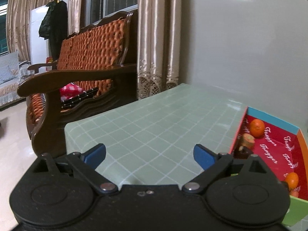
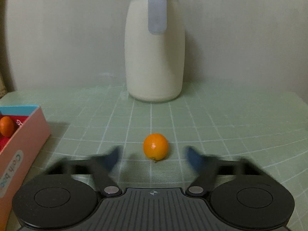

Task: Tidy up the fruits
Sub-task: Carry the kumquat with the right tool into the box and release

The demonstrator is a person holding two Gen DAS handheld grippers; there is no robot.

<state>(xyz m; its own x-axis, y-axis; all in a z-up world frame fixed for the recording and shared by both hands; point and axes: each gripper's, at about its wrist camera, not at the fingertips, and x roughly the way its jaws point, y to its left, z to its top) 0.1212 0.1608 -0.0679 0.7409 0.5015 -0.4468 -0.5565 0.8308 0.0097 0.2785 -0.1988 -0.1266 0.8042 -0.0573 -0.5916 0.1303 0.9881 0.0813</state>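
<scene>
A small orange fruit (image 2: 155,146) lies on the green grid mat (image 2: 211,127), just ahead of and between my right gripper's (image 2: 153,156) blurred blue fingertips (image 2: 113,156). The right gripper is open and empty. A colourful cardboard box (image 1: 275,150) with a red inside holds two orange fruits (image 1: 257,128), (image 1: 292,180) and a brownish fruit (image 1: 248,140). The box also shows at the left of the right wrist view (image 2: 25,144) with one orange fruit (image 2: 6,126) inside. My left gripper (image 1: 149,154) is open and empty above the mat, left of the box.
A tall white jug (image 2: 155,48) with a grey handle stands on the mat against the wall, behind the loose fruit. A wooden armchair (image 1: 80,73) with an orange cushion stands beyond the table's left edge. Curtains (image 1: 157,38) hang behind.
</scene>
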